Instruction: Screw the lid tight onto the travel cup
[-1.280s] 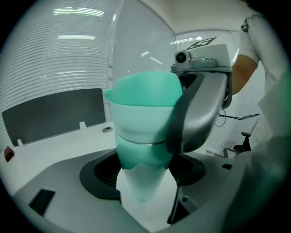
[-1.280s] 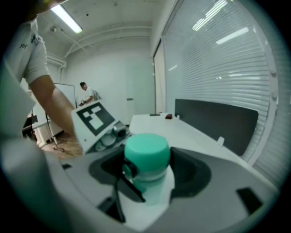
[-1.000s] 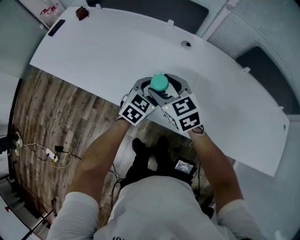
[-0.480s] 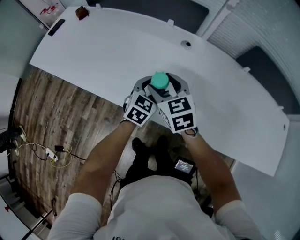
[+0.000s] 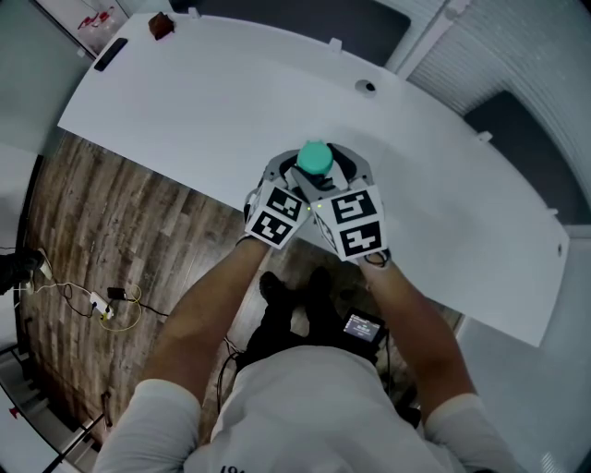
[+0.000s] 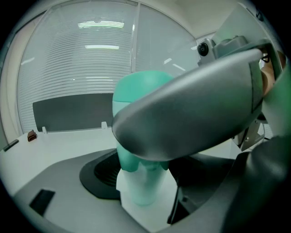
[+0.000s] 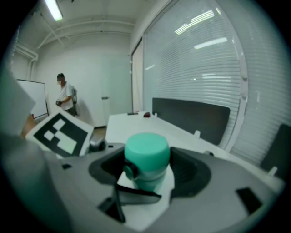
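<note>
**A:** ok so where's the cup (image 6: 142, 189) at?

**B:** Dead centre of the head view, upright on the white table (image 5: 212, 111), near its lower edge. From above you mostly just see the teal lid (image 7: 147, 148). The body under it is a paler, see-through green.

**A:** and the grippers?

**B:** Both crowd in from the lower side of the frame, marker cubes (image 5: 274, 214) side by side just below the lid. The left gripper (image 6: 150, 173) has its jaws narrowed round the cup's body, low down, a dark pad on each side. The left pad looks pressed against it. On the right a thin strip of white table shows beside the tapered bottom. Higher up, that side is covered by the right gripper's grey shell, which cuts across the upper right of the left gripper view. I read it as a grip on the body.

**A:** right one?

**B:** The right gripper (image 7: 149, 167) sits higher, jaws closed in on the lid itself, pads snug on both sides, the lid filling the gap. The lid sits level on the cup. Can't make out the seam well enough to say how far down it's threaded.

**A:** anything else around?

**B:** A small red-brown thing (image 5: 162, 25) and a black bar (image 5: 111, 54) sit far off at upper left of the table, plus a round hole (image 5: 367, 88) toward upper right. There's wood floor (image 5: 102, 212) at left with cables (image 5: 102, 303). A person (image 7: 66, 98) stands way back at left in the right gripper view.
</note>
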The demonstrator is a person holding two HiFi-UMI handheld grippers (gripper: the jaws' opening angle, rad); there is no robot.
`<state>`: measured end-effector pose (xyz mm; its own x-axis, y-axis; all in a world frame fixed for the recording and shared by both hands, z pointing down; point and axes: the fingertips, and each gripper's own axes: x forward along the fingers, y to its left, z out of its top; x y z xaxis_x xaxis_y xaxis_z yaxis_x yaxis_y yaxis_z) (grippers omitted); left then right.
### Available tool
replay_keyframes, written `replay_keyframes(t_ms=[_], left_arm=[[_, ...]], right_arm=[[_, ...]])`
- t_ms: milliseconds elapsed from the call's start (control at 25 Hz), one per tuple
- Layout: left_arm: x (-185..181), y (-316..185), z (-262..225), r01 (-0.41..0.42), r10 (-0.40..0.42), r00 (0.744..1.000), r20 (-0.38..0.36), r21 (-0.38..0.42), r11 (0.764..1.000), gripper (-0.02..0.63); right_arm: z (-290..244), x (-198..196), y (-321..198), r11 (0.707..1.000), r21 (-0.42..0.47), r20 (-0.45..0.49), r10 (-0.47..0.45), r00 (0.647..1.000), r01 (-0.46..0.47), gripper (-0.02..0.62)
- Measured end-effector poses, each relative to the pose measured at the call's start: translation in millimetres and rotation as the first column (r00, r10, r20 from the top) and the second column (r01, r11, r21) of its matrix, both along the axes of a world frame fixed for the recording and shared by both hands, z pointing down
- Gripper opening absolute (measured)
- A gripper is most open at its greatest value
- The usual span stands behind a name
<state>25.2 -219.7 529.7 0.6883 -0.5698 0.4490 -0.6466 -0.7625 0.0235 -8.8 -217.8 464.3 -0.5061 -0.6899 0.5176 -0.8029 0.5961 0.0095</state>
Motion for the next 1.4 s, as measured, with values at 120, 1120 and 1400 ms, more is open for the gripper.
replay_keyframes(t_ms=[120,1120,1400], left_arm=[[0.7,0.5,-0.1,-0.022,0.022,1.0,-0.001,-0.011,1.0,0.322],[-9.3,9.3,-15.4,-0.079,0.078,0.997,-0.025,-0.025,0.997,0.323],[-10.5,9.6,-16.8,-0.081,0.081,0.996,-0.025,-0.026,0.996,0.324]], right_arm=[[-0.6,-0.4,0.2,1.0,-0.002,0.004,-0.004,1.0,0.004,0.305],[-9.6,-1.5,1.2,1.0,0.013,0.018,-0.022,1.0,0.022,0.305],[-11.9,-1.2,2.1,1.0,0.017,0.025,-0.019,1.0,0.019,0.305]])
